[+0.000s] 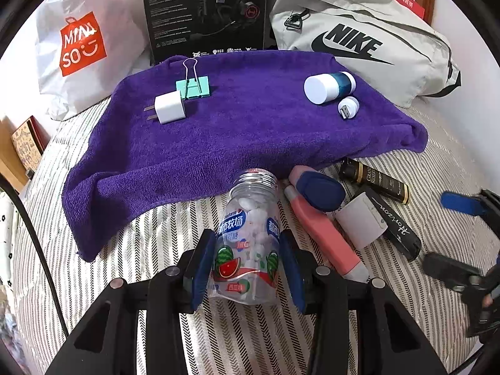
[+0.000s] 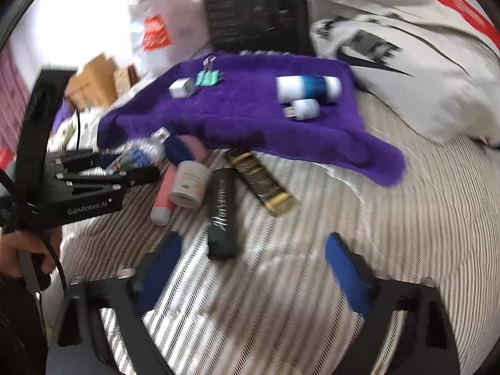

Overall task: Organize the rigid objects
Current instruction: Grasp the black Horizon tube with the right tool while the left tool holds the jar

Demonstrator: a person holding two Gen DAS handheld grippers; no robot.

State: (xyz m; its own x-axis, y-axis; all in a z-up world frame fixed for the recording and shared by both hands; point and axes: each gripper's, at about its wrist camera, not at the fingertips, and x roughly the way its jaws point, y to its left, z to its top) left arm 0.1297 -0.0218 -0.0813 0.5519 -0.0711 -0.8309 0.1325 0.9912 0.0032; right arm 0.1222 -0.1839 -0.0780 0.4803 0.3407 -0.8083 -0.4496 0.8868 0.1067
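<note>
The left gripper point(image 1: 247, 262) is clenched across the lower body of the clear candy jar point(image 1: 250, 234), lying lidless on the striped bed at six o'clock of the purple towel point(image 1: 250, 131). The jar looks light, stiff and slick, so I would keep its open mouth raised to avoid spilling. The right gripper point(image 2: 253, 268) hangs released, holding nothing.

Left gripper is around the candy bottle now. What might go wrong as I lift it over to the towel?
1. The clear candy bottle shows bare threads and no cap; tilting it mouth-down may spill the white tablets.
2. The left gripper pads sit on its smooth, rounded sides, so it could slip or rotate.
3. It lies against the pink tube and blue item; lifting may drag them.
</note>
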